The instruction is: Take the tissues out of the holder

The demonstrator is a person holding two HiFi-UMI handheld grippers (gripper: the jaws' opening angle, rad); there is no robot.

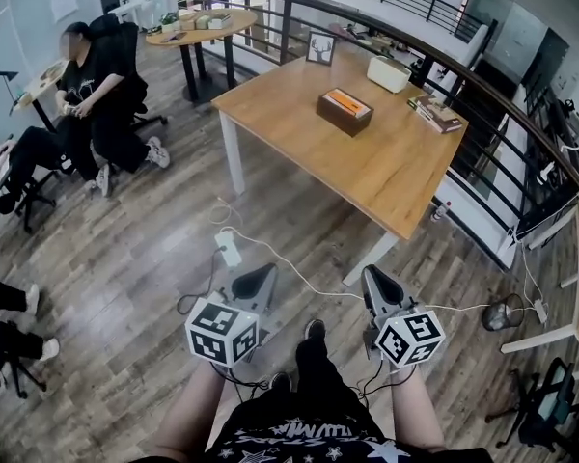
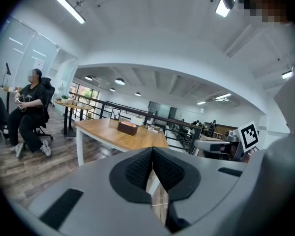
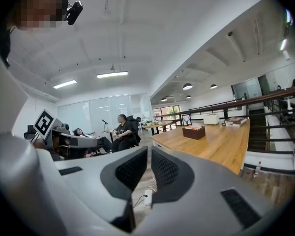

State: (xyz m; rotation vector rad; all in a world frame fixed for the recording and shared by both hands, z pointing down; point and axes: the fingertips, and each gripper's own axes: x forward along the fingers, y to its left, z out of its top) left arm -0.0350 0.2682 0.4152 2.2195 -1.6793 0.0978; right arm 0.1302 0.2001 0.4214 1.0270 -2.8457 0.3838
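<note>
Wooden rectangular surface [image 1: 386,162] | dark brown box-shaped tissue holder with orange top [image 1: 344,111] sits on it, well ahead of the fingers, untouched | left gripper [image 1: 259,276]: fingers closed together, nothing held | right gripper [image 1: 376,280]: fingers closed together, nothing held

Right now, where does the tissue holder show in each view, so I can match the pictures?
Head view: tissue holder upper centre, far ahead of both grippers.
Left gripper view: tissue holder just left of centre, mid-height.
Right gripper view: tissue holder right of centre, mid-height.
Shared landmark: the wooden table it sits on.
</note>
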